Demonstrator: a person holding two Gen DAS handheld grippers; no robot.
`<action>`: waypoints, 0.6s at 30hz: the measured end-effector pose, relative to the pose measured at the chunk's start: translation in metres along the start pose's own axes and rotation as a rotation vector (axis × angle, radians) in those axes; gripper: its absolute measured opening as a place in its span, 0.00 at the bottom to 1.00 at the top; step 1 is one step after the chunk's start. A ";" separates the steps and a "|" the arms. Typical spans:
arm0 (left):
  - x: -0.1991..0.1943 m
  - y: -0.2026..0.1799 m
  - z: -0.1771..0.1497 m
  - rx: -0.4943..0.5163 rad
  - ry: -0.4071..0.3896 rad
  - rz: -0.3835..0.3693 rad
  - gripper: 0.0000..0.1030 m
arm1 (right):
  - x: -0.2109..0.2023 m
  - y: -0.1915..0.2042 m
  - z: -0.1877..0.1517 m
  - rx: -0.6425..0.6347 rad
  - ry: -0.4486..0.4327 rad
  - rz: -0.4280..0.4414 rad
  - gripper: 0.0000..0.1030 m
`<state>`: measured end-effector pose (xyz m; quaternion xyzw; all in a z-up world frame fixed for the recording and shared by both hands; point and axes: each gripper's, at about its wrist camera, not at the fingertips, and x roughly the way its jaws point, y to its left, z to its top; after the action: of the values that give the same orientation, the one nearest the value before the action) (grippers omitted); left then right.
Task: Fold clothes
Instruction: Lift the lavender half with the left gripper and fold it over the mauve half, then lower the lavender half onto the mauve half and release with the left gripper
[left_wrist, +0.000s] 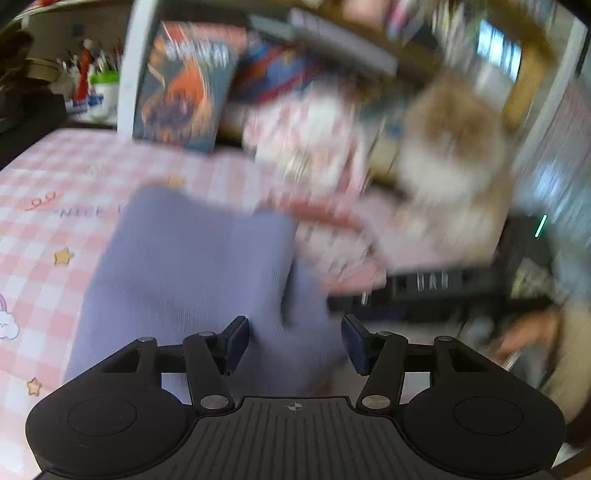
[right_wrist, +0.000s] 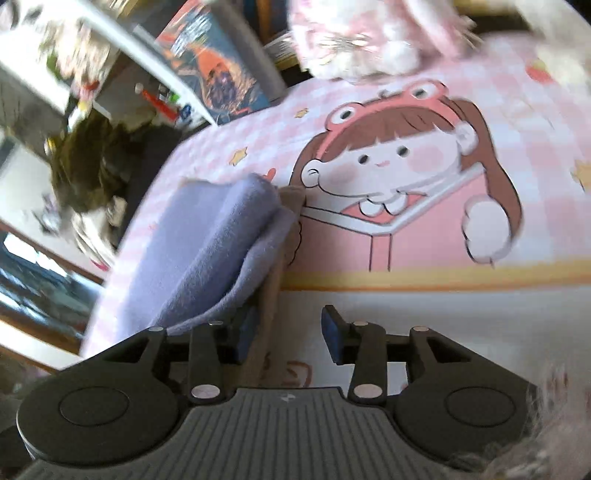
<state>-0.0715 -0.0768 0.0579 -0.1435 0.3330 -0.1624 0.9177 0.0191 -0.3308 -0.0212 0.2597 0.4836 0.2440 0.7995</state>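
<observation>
Left wrist view shows the left gripper (left_wrist: 295, 341) with jaws spread, pressing nothing; the folded lavender garment (left_wrist: 192, 266) lies between and beyond them on the pink checked bedsheet (left_wrist: 48, 206). Right gripper (right_wrist: 290, 334) stands parted too, the soft knit bundle just left of it. Background shelves blur heavily.

Folded lilac cloth (right_wrist: 207, 251) on cartoon bedsheet (right_wrist: 424, 229)
</observation>
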 end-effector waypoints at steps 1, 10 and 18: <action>-0.008 0.004 0.004 -0.023 -0.042 -0.007 0.59 | -0.004 -0.002 0.000 0.041 0.010 0.049 0.52; -0.019 0.050 -0.005 -0.091 -0.071 0.202 0.57 | 0.026 0.039 0.002 0.115 0.137 0.155 0.68; -0.008 0.059 -0.018 -0.047 0.003 0.230 0.56 | 0.001 0.128 -0.023 -0.611 -0.118 0.083 0.15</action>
<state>-0.0771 -0.0227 0.0270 -0.1254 0.3523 -0.0483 0.9262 -0.0190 -0.2304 0.0522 0.0405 0.3296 0.3948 0.8567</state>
